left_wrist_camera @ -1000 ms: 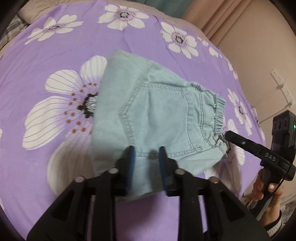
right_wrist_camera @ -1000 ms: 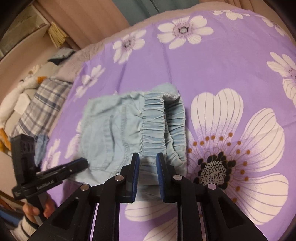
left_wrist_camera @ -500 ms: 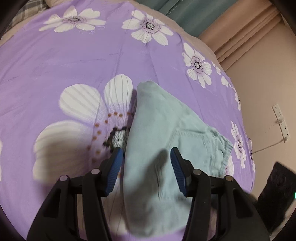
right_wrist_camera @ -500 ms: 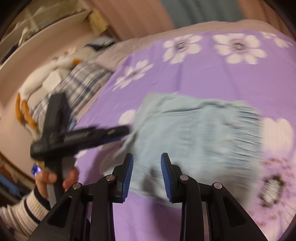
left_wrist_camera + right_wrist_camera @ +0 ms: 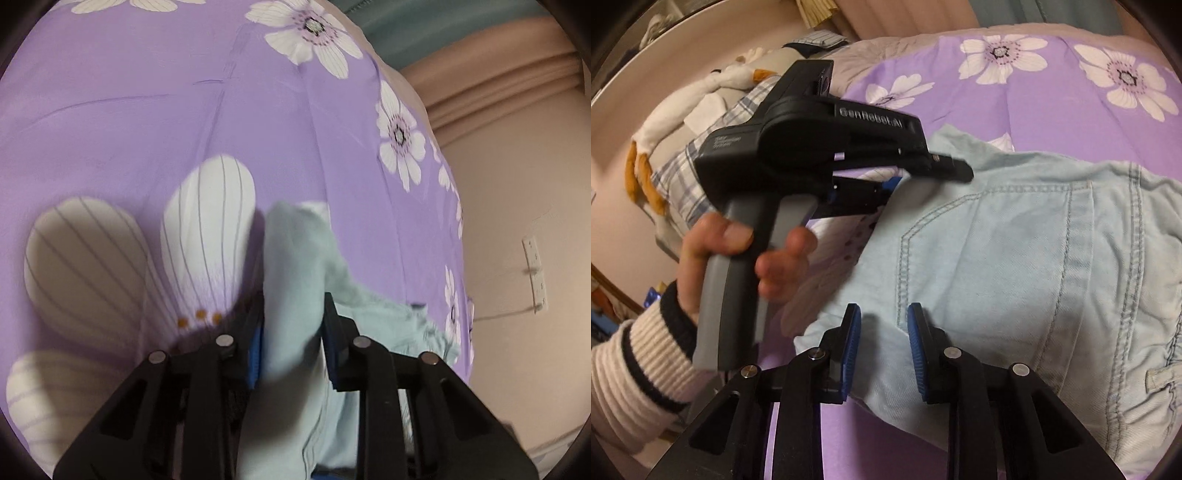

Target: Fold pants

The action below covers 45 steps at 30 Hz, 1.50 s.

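Folded pale-blue denim pants lying across purple floral bedsheet, waistband rightward; left gripper fingers clamping a fold, right gripper fingers parted.

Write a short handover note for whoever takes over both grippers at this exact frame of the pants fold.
Left gripper: its two fingers straddle a thick folded edge of the pants, which fills the gap; whether it is clamped cannot be told.
Right gripper: open, holding nothing, its fingers over the near hem of the denim.
Pants: light blue denim, back pocket up, lying on the purple floral bedspread, bunched at the left gripper's side.
Done: the garment already looks compact, apparently folded at least once.
Left: probably finish the fold at the left gripper's edge, then flatten.
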Motion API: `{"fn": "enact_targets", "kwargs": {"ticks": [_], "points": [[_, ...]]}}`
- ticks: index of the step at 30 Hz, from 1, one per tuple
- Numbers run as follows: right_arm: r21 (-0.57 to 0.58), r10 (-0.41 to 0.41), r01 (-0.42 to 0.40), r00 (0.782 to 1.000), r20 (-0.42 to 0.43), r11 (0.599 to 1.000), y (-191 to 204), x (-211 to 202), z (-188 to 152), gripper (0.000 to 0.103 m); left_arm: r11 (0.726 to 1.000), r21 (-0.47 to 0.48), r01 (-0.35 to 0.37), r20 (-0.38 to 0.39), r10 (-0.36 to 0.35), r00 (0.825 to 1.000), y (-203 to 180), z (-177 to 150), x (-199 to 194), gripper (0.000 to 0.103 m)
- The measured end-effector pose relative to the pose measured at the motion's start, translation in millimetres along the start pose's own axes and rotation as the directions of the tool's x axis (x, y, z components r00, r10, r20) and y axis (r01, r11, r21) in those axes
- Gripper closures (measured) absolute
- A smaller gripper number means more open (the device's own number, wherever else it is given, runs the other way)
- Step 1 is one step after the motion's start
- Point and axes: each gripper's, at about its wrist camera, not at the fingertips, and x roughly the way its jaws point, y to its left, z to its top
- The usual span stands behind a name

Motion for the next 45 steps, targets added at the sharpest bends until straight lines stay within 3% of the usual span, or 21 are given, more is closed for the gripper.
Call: {"fn": "enact_targets", "kwargs": {"ticks": [5,6,9,14,17,20,24,27,30,35,36,37,39,40,42,45], "points": [[0.012,-0.001,0.001,1.000,0.004,1.000,0,-2,-1,0.077,0.997,-0.006,-0.071,0.105,0.072,0.992,-8,23,-18,0.076],[0.018,0.002,-0.002,1.000,0.002,1.000,0,-4,-1,0.077,0.997,-0.011,-0.082,0.128,0.083,0.988,-10,28,-26,0.081],[0.039,0.015,-0.015,1.000,0.005,0.999,-3,-12,1,0.077,0.994,0.026,-0.108,0.155,0.103,0.983,-19,24,-45,0.080],[0.081,-0.034,0.027,0.996,0.086,0.996,-21,-52,7,0.076,0.962,0.174,-0.211,0.158,0.184,0.970,-44,-22,-61,0.074],[0.131,-0.140,0.120,0.978,0.155,0.984,-42,-89,14,0.074,0.933,0.273,-0.234,0.146,0.200,0.969,-60,-59,-64,0.072],[0.178,-0.273,0.242,0.946,0.177,0.954,-63,-117,17,0.074,0.910,0.345,-0.230,0.126,0.198,0.972,-71,-92,-60,0.067],[0.203,-0.347,0.318,0.929,0.127,0.926,-73,-119,0,0.074,0.854,0.440,-0.277,0.124,0.247,0.961,-81,-130,-49,0.067],[0.182,-0.365,0.349,0.929,0.061,0.919,-73,-108,-17,0.074,0.853,0.441,-0.280,0.064,0.281,0.958,-69,-149,-31,0.067],[0.163,-0.370,0.362,0.929,0.022,0.918,-78,-96,-27,0.070,0.836,0.458,-0.304,0.098,0.292,0.951,-69,-153,-29,0.067],[0.215,-0.325,0.314,0.946,0.018,0.925,-88,-103,-25,0.070,0.865,0.410,-0.288,0.085,0.278,0.957,-70,-151,-44,0.066],[0.228,-0.317,0.304,0.948,0.020,0.925,-88,-108,-25,0.069,0.874,0.396,-0.281,0.090,0.267,0.959,-68,-152,-51,0.060],[0.239,-0.307,0.292,0.951,0.029,0.926,-87,-113,-28,0.066,0.886,0.375,-0.273,0.103,0.253,0.962,-64,-152,-61,0.056],[0.271,-0.294,0.270,0.955,0.051,0.924,-89,-123,-32,0.057,0.899,0.345,-0.269,0.125,0.239,0.963,-63,-155,-74,0.034],[0.295,-0.283,0.253,0.957,0.062,0.921,-92,-128,-34,0.046,0.908,0.319,-0.272,0.142,0.238,0.961,-57,-156,-82,0.032],[0.338,-0.256,0.219,0.964,0.070,0.915,-97,-129,-37,0.034,0.922,0.269,-0.280,0.161,0.244,0.956,-48,-156,-93,0.031],[0.414,-0.225,0.173,0.971,0.079,0.894,-112,-136,-43,0.034,0.949,0.151,-0.277,0.161,0.253,0.954,-23,-149,-101,0.024]]}}
